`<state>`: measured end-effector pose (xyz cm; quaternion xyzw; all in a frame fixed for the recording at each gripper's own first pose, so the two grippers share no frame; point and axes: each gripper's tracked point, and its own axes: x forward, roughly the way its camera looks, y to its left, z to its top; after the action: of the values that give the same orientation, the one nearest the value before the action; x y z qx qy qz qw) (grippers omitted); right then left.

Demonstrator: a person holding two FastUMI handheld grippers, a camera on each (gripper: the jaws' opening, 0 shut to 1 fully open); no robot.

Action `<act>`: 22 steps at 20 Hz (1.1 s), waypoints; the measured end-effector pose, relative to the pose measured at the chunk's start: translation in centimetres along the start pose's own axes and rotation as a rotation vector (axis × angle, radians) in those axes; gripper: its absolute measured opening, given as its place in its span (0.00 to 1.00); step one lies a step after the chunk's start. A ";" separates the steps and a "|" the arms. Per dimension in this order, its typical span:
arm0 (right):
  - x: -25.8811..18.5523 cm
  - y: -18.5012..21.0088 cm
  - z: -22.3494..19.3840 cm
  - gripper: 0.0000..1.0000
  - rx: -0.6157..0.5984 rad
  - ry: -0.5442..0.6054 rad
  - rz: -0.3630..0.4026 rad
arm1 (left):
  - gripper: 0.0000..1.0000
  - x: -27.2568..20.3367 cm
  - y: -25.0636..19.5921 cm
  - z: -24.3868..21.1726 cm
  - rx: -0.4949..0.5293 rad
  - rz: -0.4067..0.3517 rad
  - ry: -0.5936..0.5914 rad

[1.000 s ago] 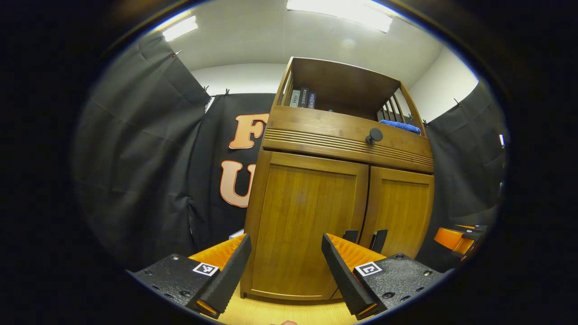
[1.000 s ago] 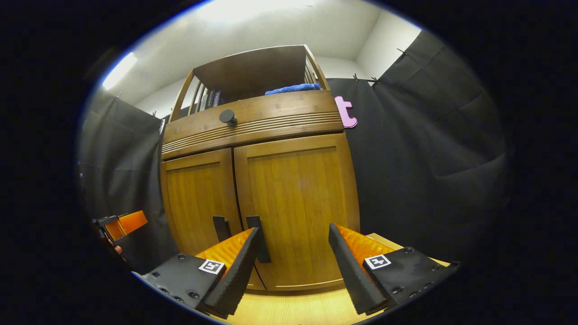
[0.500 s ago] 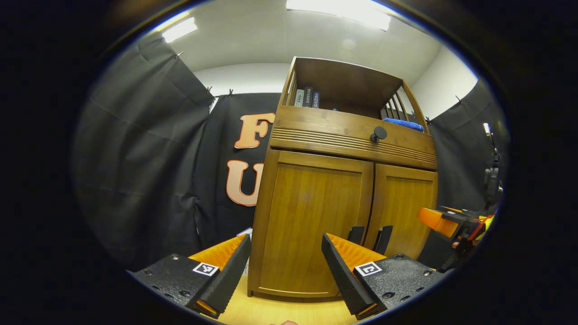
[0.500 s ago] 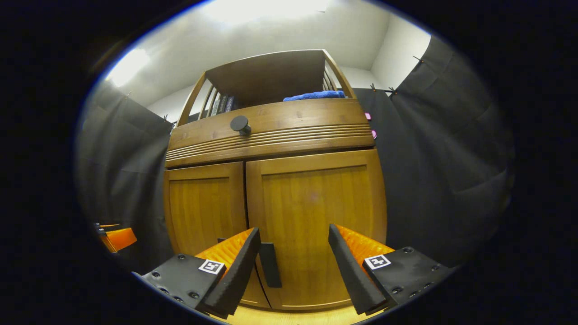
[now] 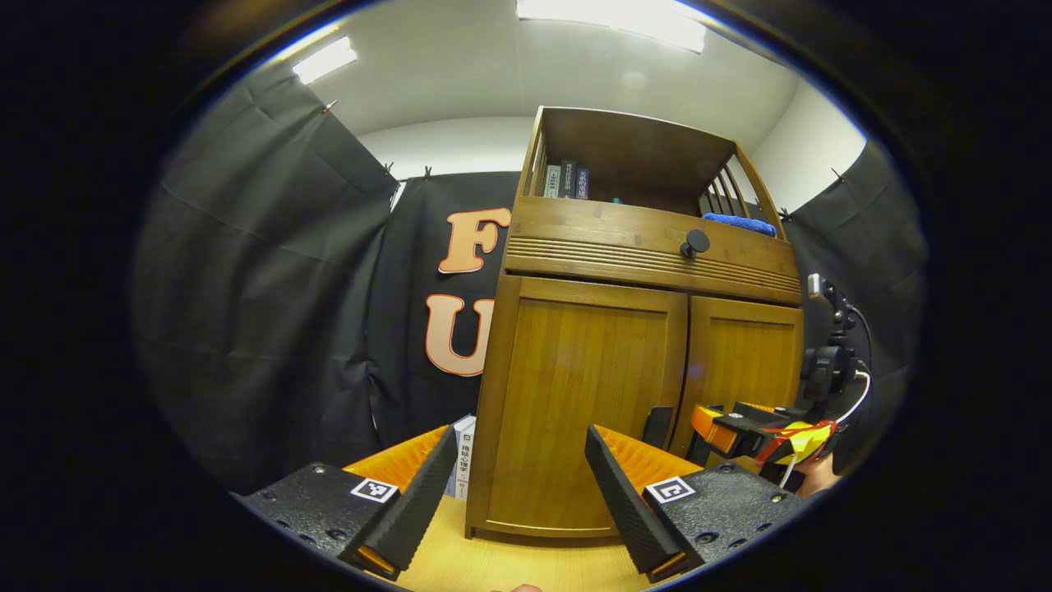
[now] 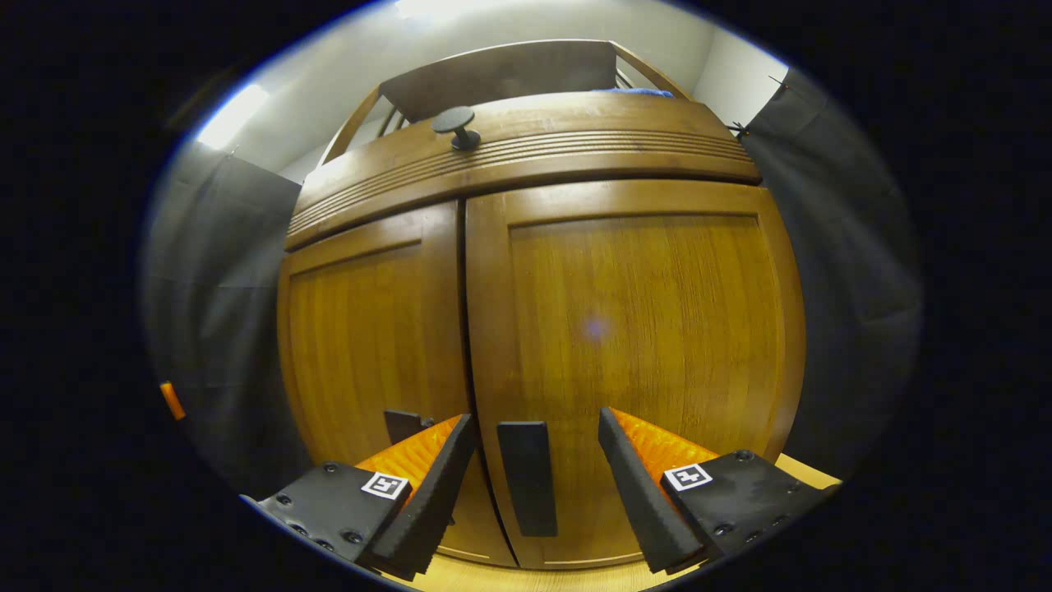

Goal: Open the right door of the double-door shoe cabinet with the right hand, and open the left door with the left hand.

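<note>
While both doors of the shoe cabinet [image 5: 633, 362] are shut, the work stands at the approach to the first step. Going left to right: the left tongs [image 5: 521, 493] hang back with their jaws spread wide and nothing between them, and past their left finger a few books [image 5: 462, 456] stand beside the cabinet on the pale worktop [image 5: 509, 567]. Ahead of these tongs is the left door [image 5: 588, 411], its dark handle [image 5: 657, 426] just beyond their right finger.

Further right, the right tongs [image 6: 534, 493] are close up to the right door [image 6: 633, 345], likewise wide open and empty. That door's black handle [image 6: 528, 477] stands upright in the gap between the two fingers, touched by neither as far as I can tell. In the left gripper view the right tongs [image 5: 723, 423] show near the foot of the right door.

By my reckoning the next move is for the right tongs to ease forward, close on the handle, and pull along the door's swing. The left tongs would then shift right to reach their own handle.
</note>
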<state>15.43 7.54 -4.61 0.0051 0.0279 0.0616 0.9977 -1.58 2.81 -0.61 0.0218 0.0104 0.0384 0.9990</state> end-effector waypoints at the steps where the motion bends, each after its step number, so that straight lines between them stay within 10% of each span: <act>1: 0.3 -0.3 -0.3 0.98 0.010 0.006 -0.012 | 0.95 -0.2 0.1 0.2 0.006 0.006 -0.002; 18: 2.3 0.1 -2.7 0.85 -0.029 0.053 -0.046 | 0.95 0.5 -0.3 0.4 -0.018 -0.025 -0.014; 22: 2.4 1.1 -3.5 0.61 0.007 0.092 -0.009 | 0.95 0.7 -0.7 0.7 -0.019 -0.032 -0.013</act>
<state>17.44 8.99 -8.25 0.0057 0.0741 0.0571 0.9956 -0.77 2.09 0.00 0.0124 0.0038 0.0225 0.9997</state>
